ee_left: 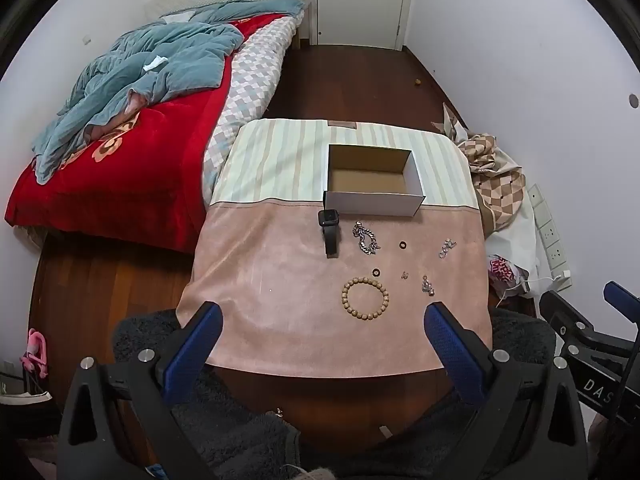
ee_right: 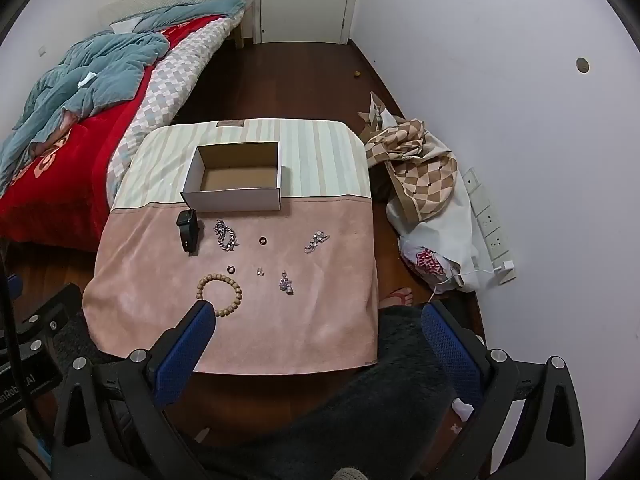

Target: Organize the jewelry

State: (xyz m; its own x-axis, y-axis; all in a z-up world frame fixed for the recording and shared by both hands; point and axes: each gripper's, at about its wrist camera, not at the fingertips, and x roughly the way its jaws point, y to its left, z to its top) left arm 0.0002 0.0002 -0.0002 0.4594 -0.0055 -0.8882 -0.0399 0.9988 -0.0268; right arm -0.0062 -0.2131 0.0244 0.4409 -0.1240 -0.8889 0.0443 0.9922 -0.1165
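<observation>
An empty cardboard box (ee_left: 416,204) (ee_right: 232,200) stands at the middle of a small cloth-covered table (ee_left: 280,280) (ee_right: 160,280). In front of it lie a black smartwatch (ee_left: 330,234) (ee_right: 189,229), a silver chain (ee_left: 365,237) (ee_right: 226,235), two small dark rings (ee_left: 402,245) (ee_left: 376,271), a wooden bead bracelet (ee_left: 365,298) (ee_right: 221,288), small earrings (ee_left: 405,275) (ee_right: 260,271) and silver charm pieces (ee_left: 447,248) (ee_left: 427,286) (ee_right: 317,241) (ee_right: 286,282). My left gripper (ee_left: 326,312) and right gripper (ee_right: 318,312) both hang open above the table's near edge, holding nothing.
A bed (ee_left: 120,160) with a red blanket and blue quilt lies to the left. Checked bags (ee_right: 424,176) and a power strip (ee_right: 490,224) sit by the right wall. A dark fuzzy garment (ee_right: 400,380) and a foot in a sandal (ee_right: 398,296) are near the table's front.
</observation>
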